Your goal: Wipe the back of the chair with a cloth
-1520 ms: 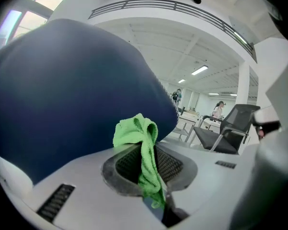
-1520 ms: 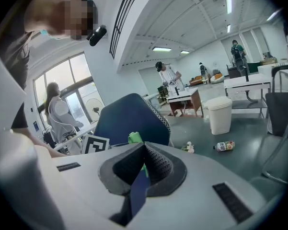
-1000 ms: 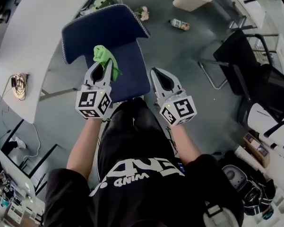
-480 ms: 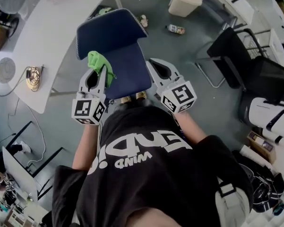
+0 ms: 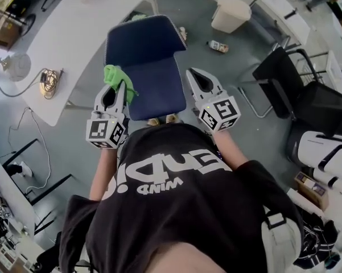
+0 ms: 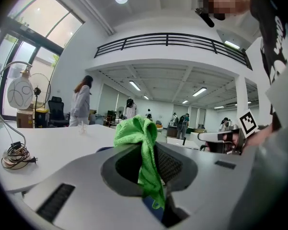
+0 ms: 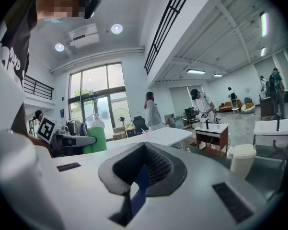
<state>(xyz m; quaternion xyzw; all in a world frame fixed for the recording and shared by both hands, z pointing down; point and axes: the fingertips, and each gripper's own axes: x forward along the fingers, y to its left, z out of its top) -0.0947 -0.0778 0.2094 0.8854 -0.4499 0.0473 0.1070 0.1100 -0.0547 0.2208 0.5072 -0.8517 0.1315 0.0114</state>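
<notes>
A blue chair stands below me in the head view, its back (image 5: 143, 38) toward the white table and its seat (image 5: 155, 90) nearer to me. My left gripper (image 5: 120, 85) is shut on a bright green cloth (image 5: 116, 75), held at the seat's left edge just below the back. In the left gripper view the cloth (image 6: 135, 133) bunches above the jaws and hangs down between them. My right gripper (image 5: 193, 73) hovers off the seat's right edge, shut with nothing in it. In the right gripper view (image 7: 144, 145) a strip of blue chair (image 7: 140, 177) shows through its jaws.
A curved white table (image 5: 74, 33) with a coiled cable (image 5: 50, 79) runs behind and left of the chair. A cream bin (image 5: 232, 13) and a bottle (image 5: 219, 46) stand on the floor at the back right. Black chairs (image 5: 284, 73) crowd the right side.
The person has leaned further over the chair. The left gripper with the cloth has drifted from over the seat to its left edge. The right gripper keeps its place beside the seat.
</notes>
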